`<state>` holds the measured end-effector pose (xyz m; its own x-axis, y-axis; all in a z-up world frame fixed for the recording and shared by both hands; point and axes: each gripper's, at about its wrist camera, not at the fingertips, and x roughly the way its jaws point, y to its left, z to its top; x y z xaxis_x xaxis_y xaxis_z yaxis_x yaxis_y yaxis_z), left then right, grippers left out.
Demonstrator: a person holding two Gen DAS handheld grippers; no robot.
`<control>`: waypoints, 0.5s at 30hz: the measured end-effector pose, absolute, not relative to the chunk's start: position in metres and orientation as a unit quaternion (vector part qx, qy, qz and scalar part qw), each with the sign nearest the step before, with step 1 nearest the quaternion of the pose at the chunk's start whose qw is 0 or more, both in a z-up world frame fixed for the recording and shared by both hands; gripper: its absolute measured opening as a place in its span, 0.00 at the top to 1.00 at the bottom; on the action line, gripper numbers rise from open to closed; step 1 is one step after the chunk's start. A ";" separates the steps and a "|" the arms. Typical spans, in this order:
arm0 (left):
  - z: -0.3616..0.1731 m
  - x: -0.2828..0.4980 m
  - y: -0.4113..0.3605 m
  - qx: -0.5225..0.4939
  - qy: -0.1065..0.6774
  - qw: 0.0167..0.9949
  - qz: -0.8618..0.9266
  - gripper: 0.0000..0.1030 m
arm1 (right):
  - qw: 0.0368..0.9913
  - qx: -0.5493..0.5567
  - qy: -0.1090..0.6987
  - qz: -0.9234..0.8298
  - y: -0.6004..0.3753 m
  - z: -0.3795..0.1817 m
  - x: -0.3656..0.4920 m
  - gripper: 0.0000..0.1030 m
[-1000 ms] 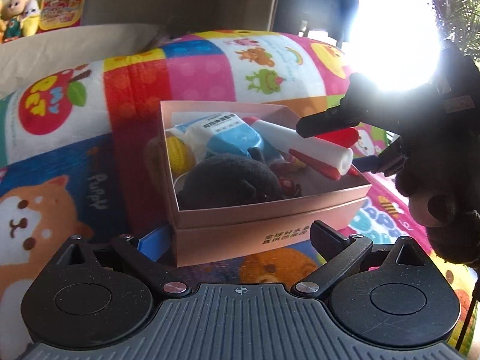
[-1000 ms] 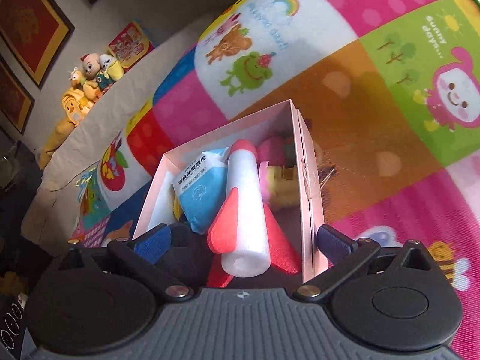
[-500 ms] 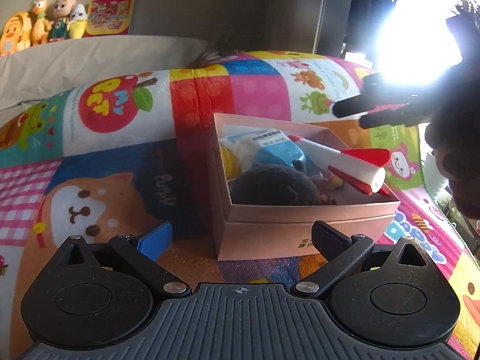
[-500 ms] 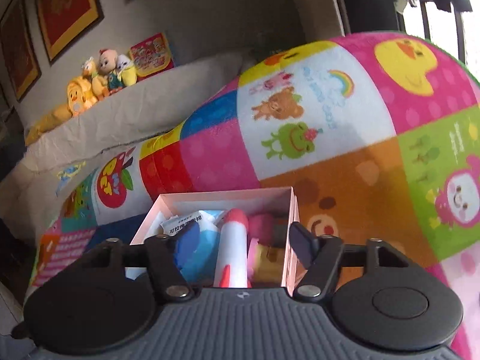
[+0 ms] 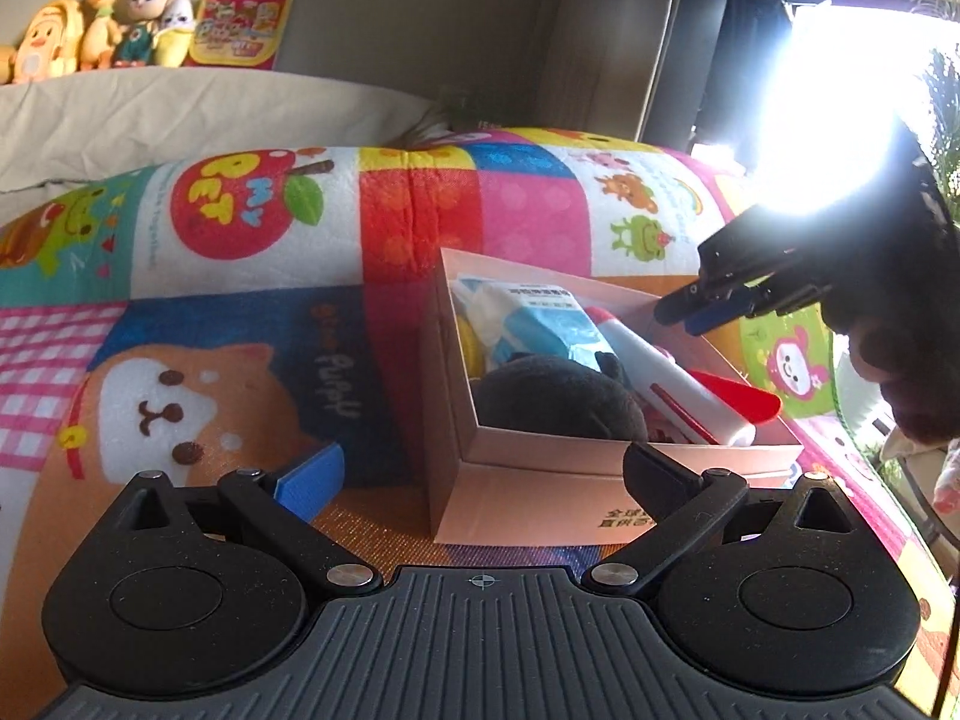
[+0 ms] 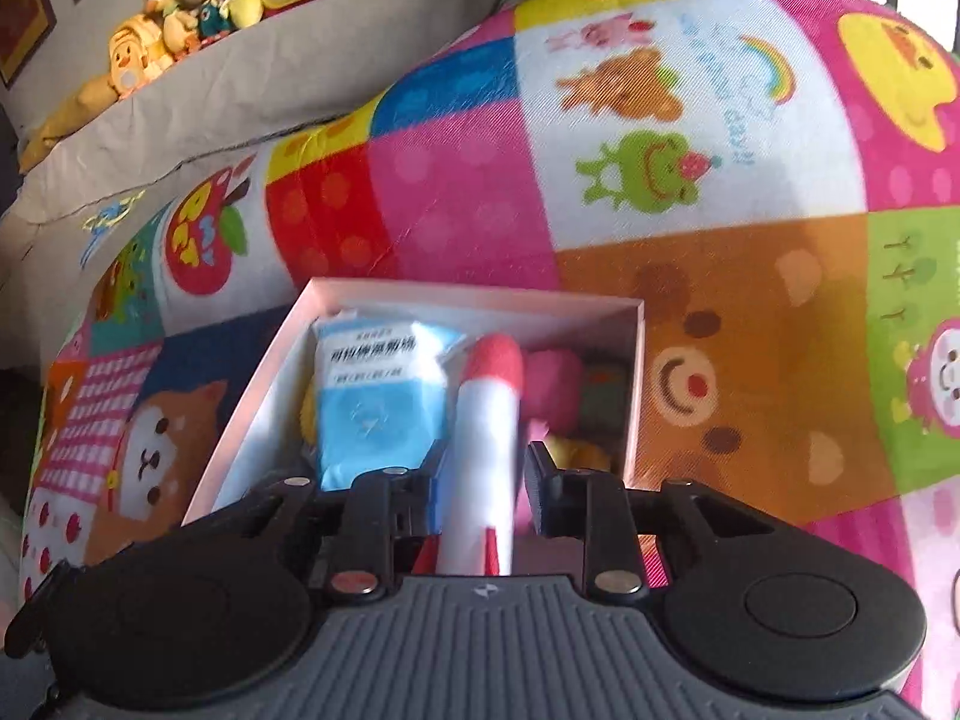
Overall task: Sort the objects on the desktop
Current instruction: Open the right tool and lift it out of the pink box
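A pink cardboard box [image 5: 540,498] stands on a bright patchwork mat. It holds a white foam rocket [image 5: 672,384] with red fins, a blue-and-white packet [image 5: 540,324], a dark plush toy [image 5: 552,396] and small pink and yellow toys [image 6: 555,384]. My left gripper [image 5: 480,474] is open and empty, just in front of the box. My right gripper [image 6: 483,480] hovers above the box with its fingers drawn close together; the rocket [image 6: 486,426] lies below it in the box. It also shows in the left wrist view [image 5: 690,312], fingers nearly together, holding nothing.
The mat [image 5: 240,312] covers a rounded cushion-like surface. A beige sofa back [image 5: 150,114] carries several plush dolls [image 5: 108,24] and a picture book. Bright window glare [image 5: 840,120] fills the right side.
The left gripper drew back from the box. The right gripper rose away from the box and its fingers closed from wide open to nearly together.
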<state>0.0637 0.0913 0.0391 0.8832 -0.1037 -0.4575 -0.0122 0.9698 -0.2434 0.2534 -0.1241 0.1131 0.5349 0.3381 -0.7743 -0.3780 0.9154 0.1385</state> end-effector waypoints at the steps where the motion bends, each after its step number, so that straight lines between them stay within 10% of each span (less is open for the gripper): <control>1: 0.039 0.063 0.092 -0.121 0.240 0.963 -0.024 0.01 | 0.876 -0.026 0.438 0.199 -0.123 0.113 0.257 0.75; 15: 0.031 0.073 0.064 -0.103 0.271 0.954 -0.081 0.01 | 0.904 -0.055 0.383 0.182 -0.143 0.117 0.225 0.65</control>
